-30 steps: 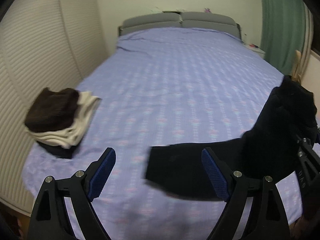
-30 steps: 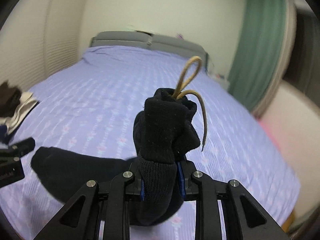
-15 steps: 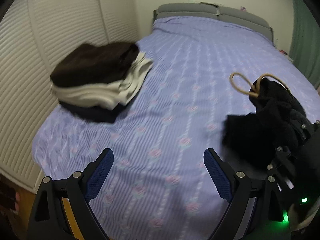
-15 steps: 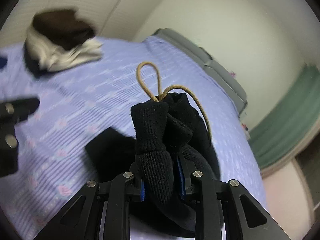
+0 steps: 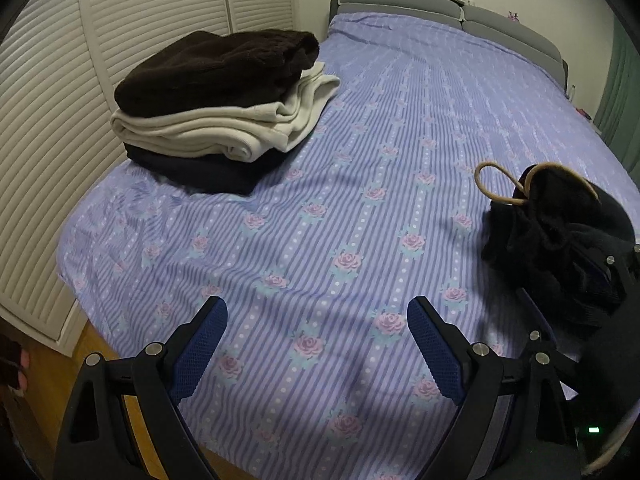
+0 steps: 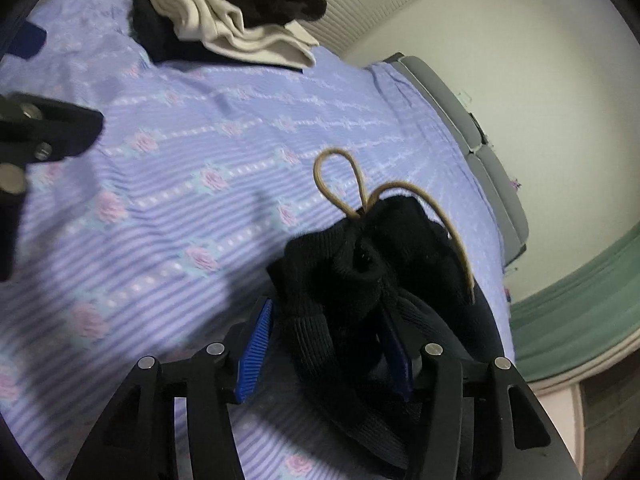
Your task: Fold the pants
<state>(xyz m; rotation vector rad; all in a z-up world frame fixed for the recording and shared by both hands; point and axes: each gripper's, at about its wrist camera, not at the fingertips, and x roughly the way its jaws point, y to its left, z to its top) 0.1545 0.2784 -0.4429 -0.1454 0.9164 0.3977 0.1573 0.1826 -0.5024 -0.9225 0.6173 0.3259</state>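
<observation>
The black pants lie bunched on the bed, well to the right of the stack of folded clothes that sits by the bed's left edge. A tan drawstring loops out of the top of the bunch, on the side facing the grey headboard. The right gripper has just been opening its fingers: the knit fabric sits between the blue pads, the left pad stands clear of it, and the right one is partly hidden behind cloth. The left gripper hovers over bare sheet between the stack and the pants, fingers spread wide with nothing between them
</observation>
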